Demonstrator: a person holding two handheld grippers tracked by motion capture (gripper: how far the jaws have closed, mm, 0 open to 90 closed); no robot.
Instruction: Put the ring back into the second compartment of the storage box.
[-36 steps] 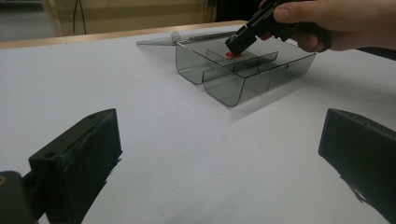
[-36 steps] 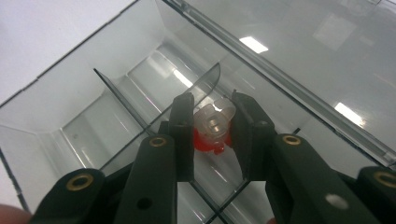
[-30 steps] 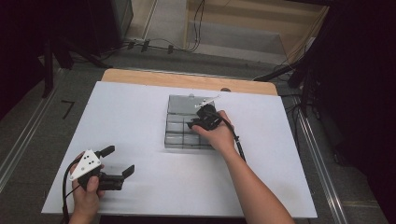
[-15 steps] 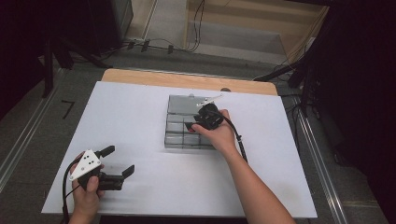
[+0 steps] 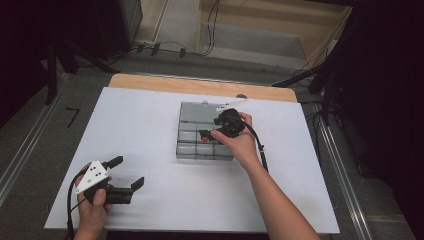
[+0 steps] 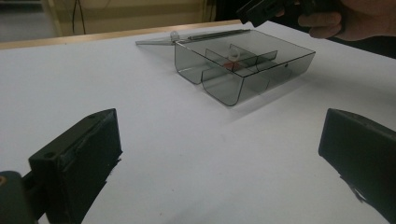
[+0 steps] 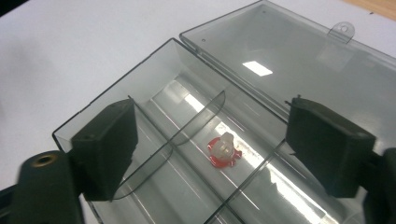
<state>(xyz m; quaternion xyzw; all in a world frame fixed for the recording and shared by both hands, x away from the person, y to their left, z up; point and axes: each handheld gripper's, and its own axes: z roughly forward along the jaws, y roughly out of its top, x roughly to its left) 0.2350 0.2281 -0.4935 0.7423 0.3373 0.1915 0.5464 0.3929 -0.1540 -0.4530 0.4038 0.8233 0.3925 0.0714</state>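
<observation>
One clear compartment box (image 5: 205, 135), lid (image 7: 299, 60) open flat; one red-and-white small part (image 7: 224, 149); two grippers. Right gripper (image 7: 210, 140), centre frame, has just been opening: jaws wide, nothing between, the part lying below in a middle compartment. Left gripper (image 5: 127, 172), lower left, gapes empty over the white table (image 5: 150, 115).

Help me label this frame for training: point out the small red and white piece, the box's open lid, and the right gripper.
small red and white piece (image 7: 224, 149): right gripper view, on its white top.
open lid (image 7: 289, 60): right gripper view, on the flat clear panel.
right gripper (image 7: 210, 154): right gripper view, midway between its open jaws.
</observation>
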